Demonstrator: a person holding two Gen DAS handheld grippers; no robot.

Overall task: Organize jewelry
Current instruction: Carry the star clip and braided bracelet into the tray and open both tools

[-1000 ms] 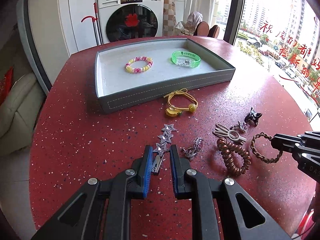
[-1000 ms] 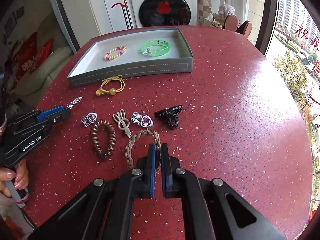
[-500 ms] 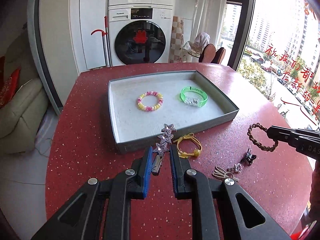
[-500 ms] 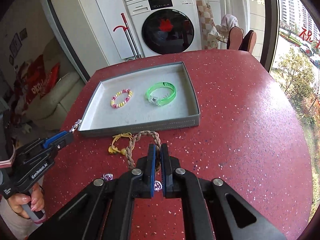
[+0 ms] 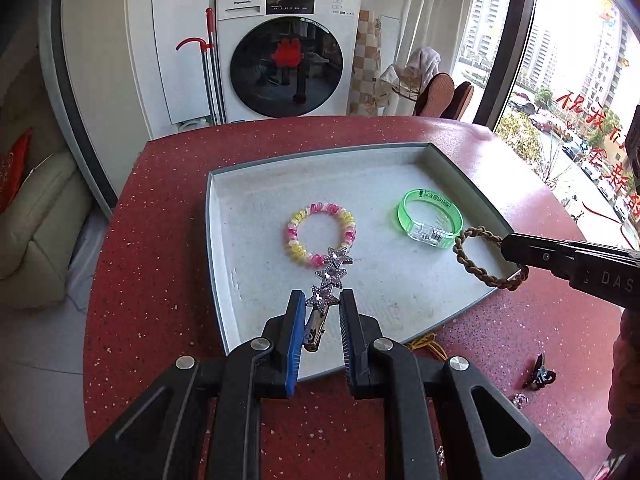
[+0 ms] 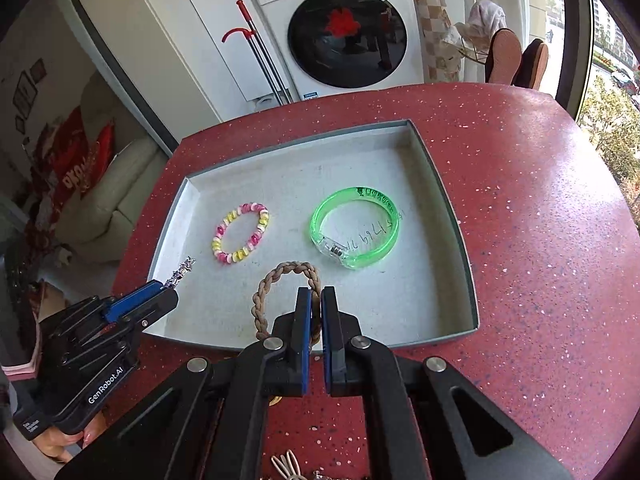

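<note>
My left gripper (image 5: pixel 320 300) is shut on a silver star hair clip (image 5: pixel 329 276), held over the front part of the grey tray (image 5: pixel 216 264). The same clip (image 6: pixel 182 271) shows at the left in the right wrist view. My right gripper (image 6: pixel 316 298) is shut on a brown braided band (image 6: pixel 286 280), hanging above the tray's near edge (image 6: pixel 464 256); that band (image 5: pixel 476 256) shows at the right in the left wrist view. Inside the tray lie a pink and yellow bead bracelet (image 5: pixel 320 234) and a green translucent bangle (image 5: pixel 430 218).
The tray sits on a red speckled round table (image 6: pixel 540 240). In front of the tray lie a yellow cord tie (image 5: pixel 426 346), a black claw clip (image 5: pixel 540 372) and a beige clip (image 6: pixel 286 466). A washing machine (image 5: pixel 286 48) stands beyond the table.
Both grippers have lifted their pieces off the table and carried them toward the tray. The star clip and the braided band now hang over it.
</note>
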